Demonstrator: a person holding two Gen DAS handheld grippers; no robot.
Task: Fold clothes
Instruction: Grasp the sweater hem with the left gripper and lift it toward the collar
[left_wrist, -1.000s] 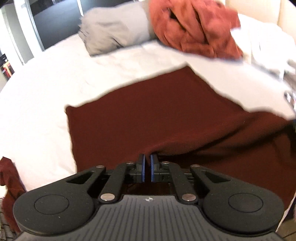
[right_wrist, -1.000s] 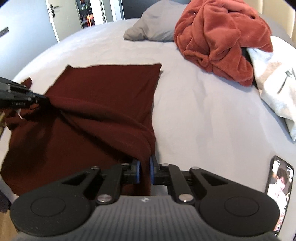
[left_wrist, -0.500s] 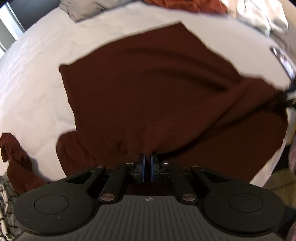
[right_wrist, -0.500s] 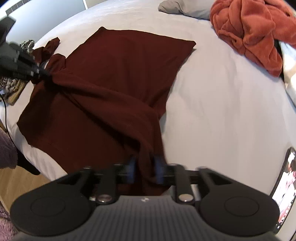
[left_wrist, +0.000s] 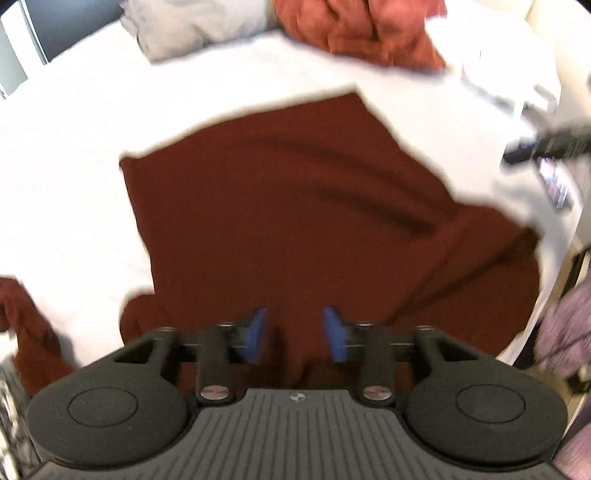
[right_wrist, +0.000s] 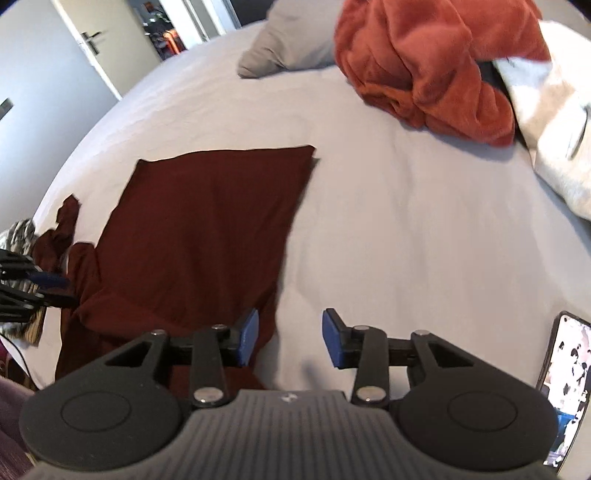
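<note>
Letting go of the dark red shirt (right_wrist: 207, 229) after a fold, by the look of it, lying spread on the white bed (right_wrist: 399, 229) near its front edge, with one sleeve (right_wrist: 62, 236) trailing off to the left. Opening the left gripper (left_wrist: 295, 334) over the near hem, blue pads apart and pressing on nothing, though blur there makes it hard to say whether a pleat of cloth is brushing between them. Easing the right gripper (right_wrist: 289, 341) slightly narrower, jaws well apart, only bare sheet between them, the shirt's right edge just beside its left pad. Calling next, probably, for picking fresh grip points: pinching the loose sleeve or a side edge and carrying it across the body, keeping clear of the phone (right_wrist: 561, 391) at the right and the orange blanket (right_wrist: 436, 62) and grey pillow (right_wrist: 291, 44) behind.
</note>
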